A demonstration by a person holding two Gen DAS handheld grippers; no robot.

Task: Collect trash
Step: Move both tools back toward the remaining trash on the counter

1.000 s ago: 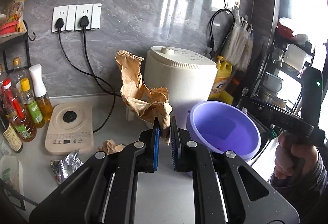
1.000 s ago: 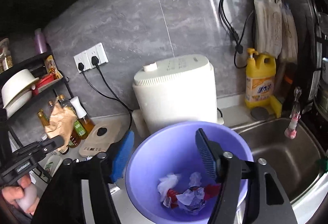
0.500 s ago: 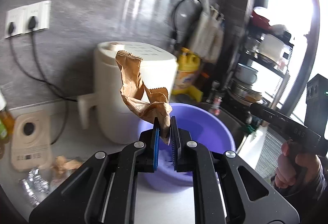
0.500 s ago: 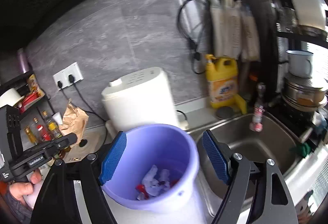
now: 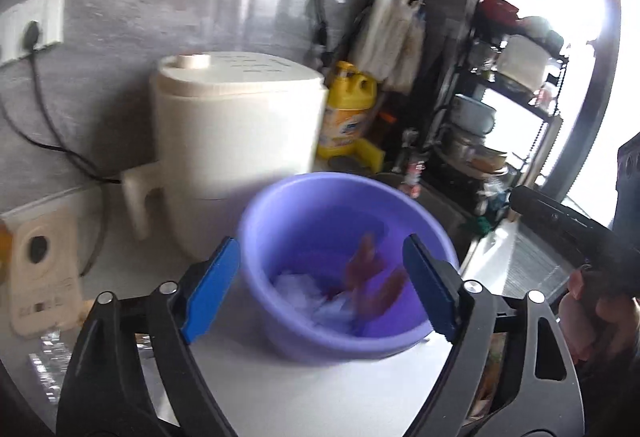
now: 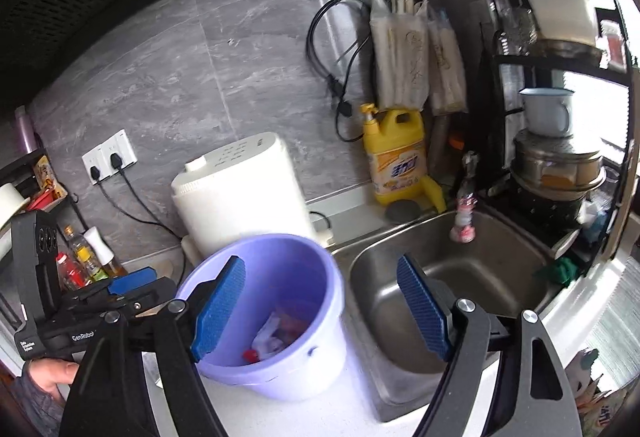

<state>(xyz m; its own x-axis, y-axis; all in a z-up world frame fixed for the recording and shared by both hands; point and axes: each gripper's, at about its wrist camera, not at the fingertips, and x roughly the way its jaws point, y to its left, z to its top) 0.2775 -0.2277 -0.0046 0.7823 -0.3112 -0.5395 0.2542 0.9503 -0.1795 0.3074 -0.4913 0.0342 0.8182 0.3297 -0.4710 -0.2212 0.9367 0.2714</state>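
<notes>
I hold my left gripper (image 5: 318,287) over the purple bucket (image 5: 348,341) so that trash falls inside it. Its jaws are opening wide and nothing is between them; a blurred brown scrap (image 5: 368,277) is in the bucket, above the white trash (image 5: 296,287). My right gripper (image 6: 322,311) waits beside, jaws wide apart and empty, near the bucket's wall but I judge not pressing it. On the desk (image 5: 280,389) the bucket stands before the white cooker (image 5: 236,141), beside the sink (image 6: 460,277).
</notes>
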